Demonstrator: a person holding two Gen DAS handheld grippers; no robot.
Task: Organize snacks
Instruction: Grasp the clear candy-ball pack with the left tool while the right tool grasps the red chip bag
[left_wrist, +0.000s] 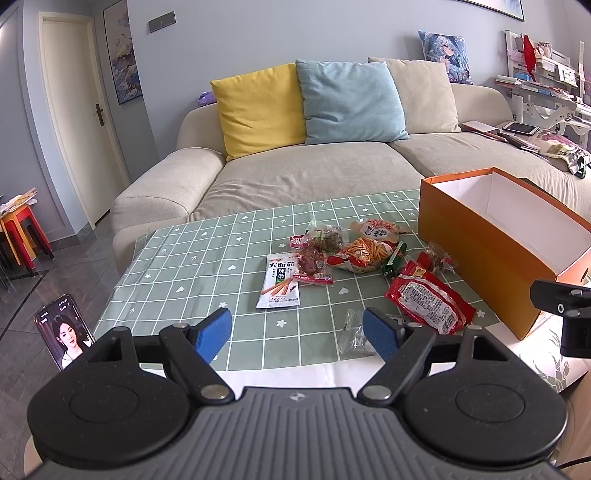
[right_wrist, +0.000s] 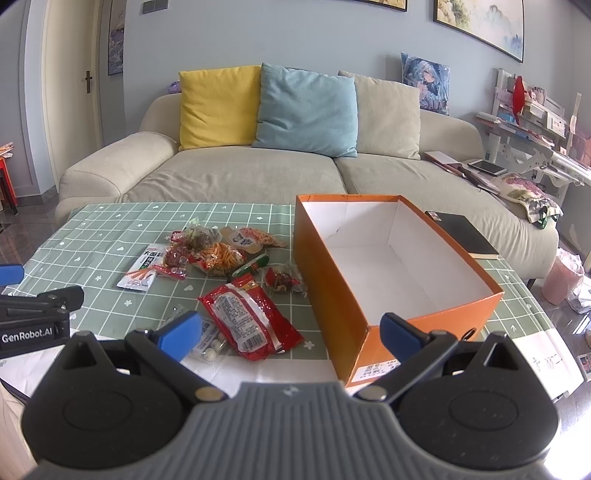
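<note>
- The left gripper hangs over the near edge of the table, its blue-padded fingers spread wide apart with nothing between them.
- The right gripper is likewise spread wide and holds nothing; its right finger sits in front of the near end of the orange box.
- The orange box stands open on the right side of the table, its white inside bare, its long axis running from near to far.
- The snacks lie in a loose cluster on the green checked tablecloth, left of the box.
- A large red packet lies nearest, just left of the box's near corner.
- A small clear packet with pale round pieces lies at the near edge, touching the red packet's near left side and partly hidden by the right gripper's left finger.
- A white stick-snack packet lies at the left of the cluster.
- Farther back, a bag of orange strips sits among several small dark-red packets, with a green-ended packet just to its right.
- A black notebook lies beyond the box on the far right.
- A phone stands upright at the near left, its screen lit.
- A beige sofa with yellow, blue and cream cushions stands behind the table.
</note>
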